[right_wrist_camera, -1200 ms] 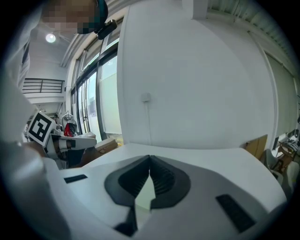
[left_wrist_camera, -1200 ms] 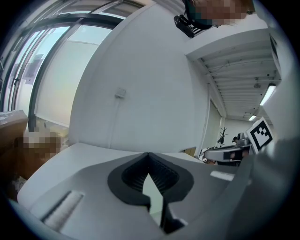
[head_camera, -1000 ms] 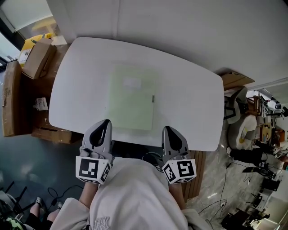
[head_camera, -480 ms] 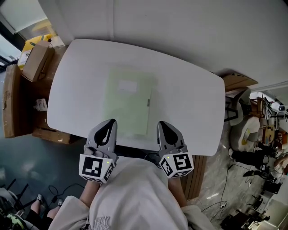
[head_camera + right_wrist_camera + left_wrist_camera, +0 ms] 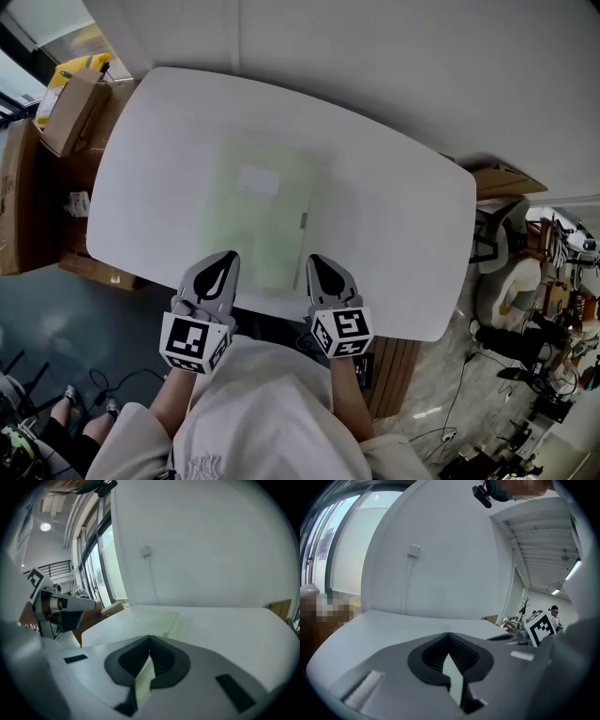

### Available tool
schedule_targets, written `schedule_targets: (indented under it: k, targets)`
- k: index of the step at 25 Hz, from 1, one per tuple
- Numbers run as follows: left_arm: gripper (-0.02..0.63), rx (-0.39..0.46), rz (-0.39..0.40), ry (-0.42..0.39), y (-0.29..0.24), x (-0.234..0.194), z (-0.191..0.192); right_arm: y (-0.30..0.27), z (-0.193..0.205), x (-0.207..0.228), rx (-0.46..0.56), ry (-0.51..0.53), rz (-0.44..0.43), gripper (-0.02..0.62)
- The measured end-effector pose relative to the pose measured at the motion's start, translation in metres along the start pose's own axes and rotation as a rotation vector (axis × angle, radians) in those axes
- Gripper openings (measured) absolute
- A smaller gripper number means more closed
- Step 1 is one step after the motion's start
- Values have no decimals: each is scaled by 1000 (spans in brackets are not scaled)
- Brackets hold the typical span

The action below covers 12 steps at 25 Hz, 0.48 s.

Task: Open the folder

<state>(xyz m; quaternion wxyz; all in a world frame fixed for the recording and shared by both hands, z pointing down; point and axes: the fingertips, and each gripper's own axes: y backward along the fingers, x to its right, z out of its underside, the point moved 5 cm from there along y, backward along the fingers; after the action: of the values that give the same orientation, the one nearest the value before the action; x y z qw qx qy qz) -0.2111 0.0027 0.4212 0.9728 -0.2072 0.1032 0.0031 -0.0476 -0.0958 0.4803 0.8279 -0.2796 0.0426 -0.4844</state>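
Observation:
A pale green folder lies flat and closed on the white table. It has a white label near its far end and a small clasp on its right edge. My left gripper is shut and empty, its tip over the folder's near left corner. My right gripper is also shut and empty, by the near right corner. In the right gripper view the folder lies just beyond the closed jaw tips. The left gripper view shows closed tips over bare table. Whether either tip touches the folder cannot be told.
Cardboard boxes stand on the floor left of the table. A chair and clutter sit to the right. A white wall runs behind the table's far edge. The person's light shirt fills the near side.
Both grippers have come forward and down toward the folder's near edge. The right one has also shifted inward to the left. The folder has not moved.

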Motion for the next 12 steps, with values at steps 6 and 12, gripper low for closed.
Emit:
schedule_targets:
  k: [6, 12]
  targets:
    - [8, -40, -14, 0, -13, 3, 17, -24, 21, 6, -44, -3, -32, 8]
    - [8, -65, -2, -4, -14, 11, 27, -36, 43, 6, -106, -23, -44, 8]
